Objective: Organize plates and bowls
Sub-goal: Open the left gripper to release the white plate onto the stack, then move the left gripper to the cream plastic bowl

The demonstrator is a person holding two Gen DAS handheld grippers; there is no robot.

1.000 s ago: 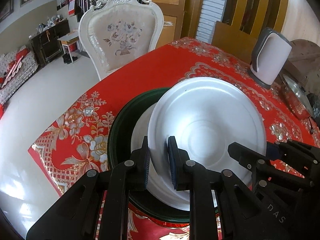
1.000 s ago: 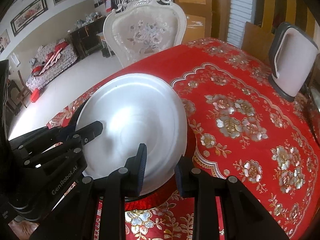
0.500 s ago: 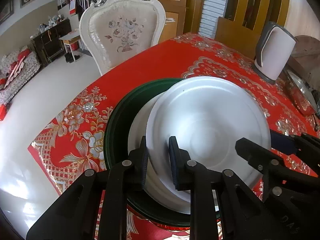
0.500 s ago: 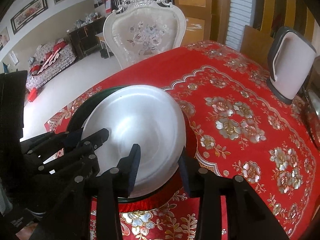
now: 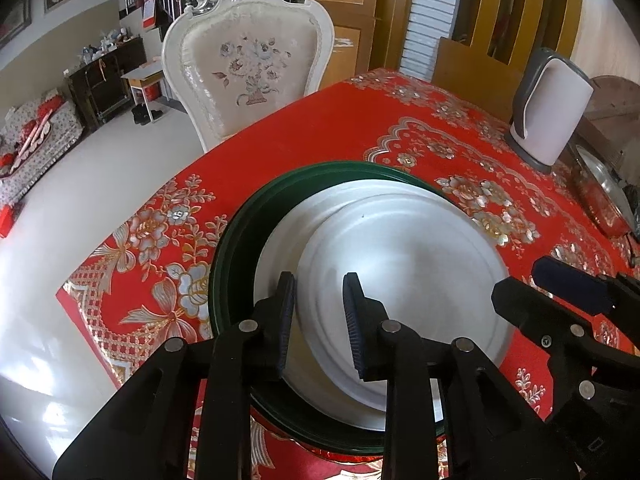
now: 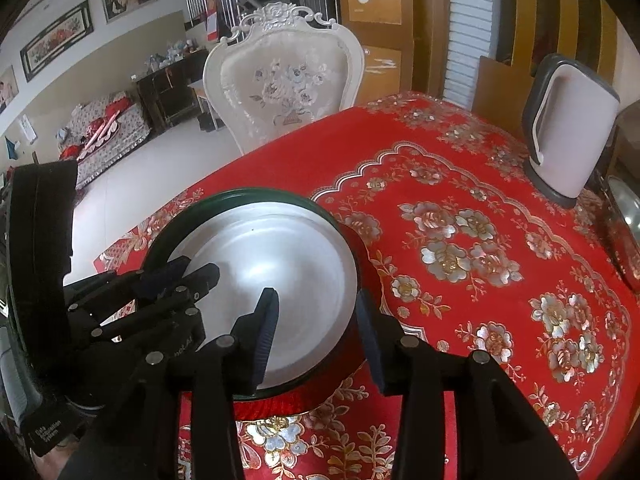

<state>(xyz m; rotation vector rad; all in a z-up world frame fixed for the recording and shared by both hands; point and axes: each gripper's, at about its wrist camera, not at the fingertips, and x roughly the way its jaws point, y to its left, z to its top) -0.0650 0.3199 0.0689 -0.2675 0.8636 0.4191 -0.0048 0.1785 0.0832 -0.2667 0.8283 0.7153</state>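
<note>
On the red floral table (image 5: 328, 128), your white round plate (image 5: 404, 280) lies stacked inside the dark green dish (image 5: 236, 248), while both left gripper (image 5: 318, 320) and right gripper (image 6: 316, 328) jaws, just opening, stand apart, holding nothing.

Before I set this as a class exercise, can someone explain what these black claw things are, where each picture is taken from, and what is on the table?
The black claws are two hand-held grippers, one in each of a person's hands; there is no robot arm. Each carries a wide-angle camera looking along its own fingers, so one picture comes from the left gripper and one from the right gripper.

On the red floral tablecloth sits a stack: a dark green plate below, a white plate on it, and another white plate on top. A white electric kettle stands further back, near a white carved chair.

Both grippers' jaws have just been opening. The top plate's rim lies between each pair of fingers, but neither is gripping it now.
</note>
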